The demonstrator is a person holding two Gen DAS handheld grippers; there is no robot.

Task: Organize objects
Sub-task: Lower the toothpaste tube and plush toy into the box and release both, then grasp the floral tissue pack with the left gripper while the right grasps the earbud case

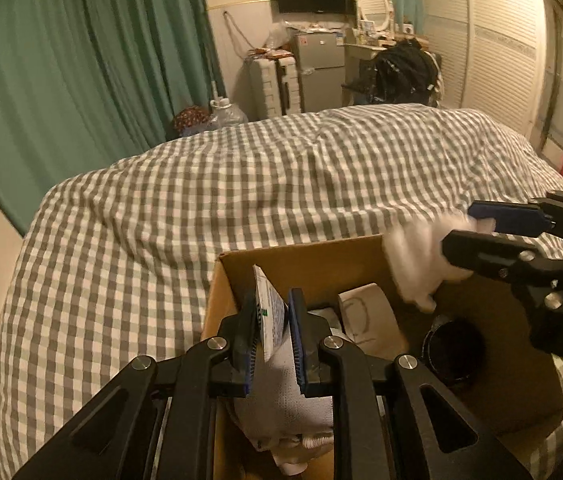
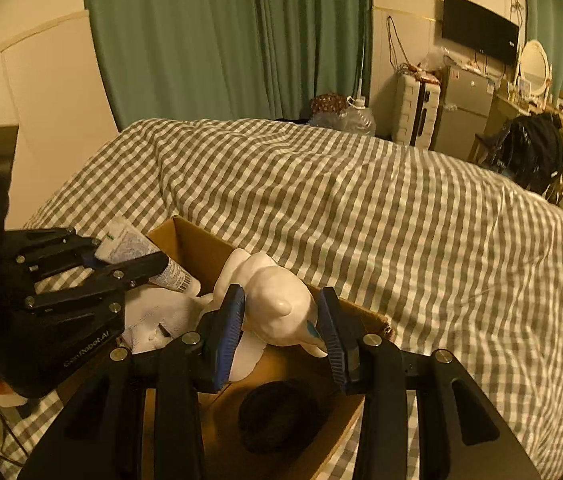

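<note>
**Two items held over the box, ready to set down**

The left gripper (image 1: 273, 332) has its fingers (image 1: 296, 336) nearly shut on a flat printed tube (image 1: 268, 316), pinched across its thin faces with the crimped end rising above the fingertips and the capped end pointing down toward the box, as the right wrist view shows. The right gripper (image 2: 281, 322) has its fingers (image 2: 228, 320) partly open around a white figurine (image 2: 277, 308), the blue pads pressing on both of its flanks, so it counts as gripped.

Both items hang just above the open cardboard box (image 1: 301, 258), which sits on the checked bedspread (image 1: 201, 184). Below the left fingers lies a white cloth (image 1: 281, 404); beyond them stands a paper roll (image 1: 365, 312); under the right fingers lies a dark round object (image 2: 277, 416).

The step in hand looks like placing both things inside. To do it well, I would lower each gripper until its item is below the rim before letting go, so nothing tips out onto the bed. The tube suits the soft cloth beneath its fingers. The figurine looks hard and possibly fragile, so it should be set down gently on bare cardboard beside the dark object, not on it. Keeping the two grippers apart avoids a knock between them.
</note>
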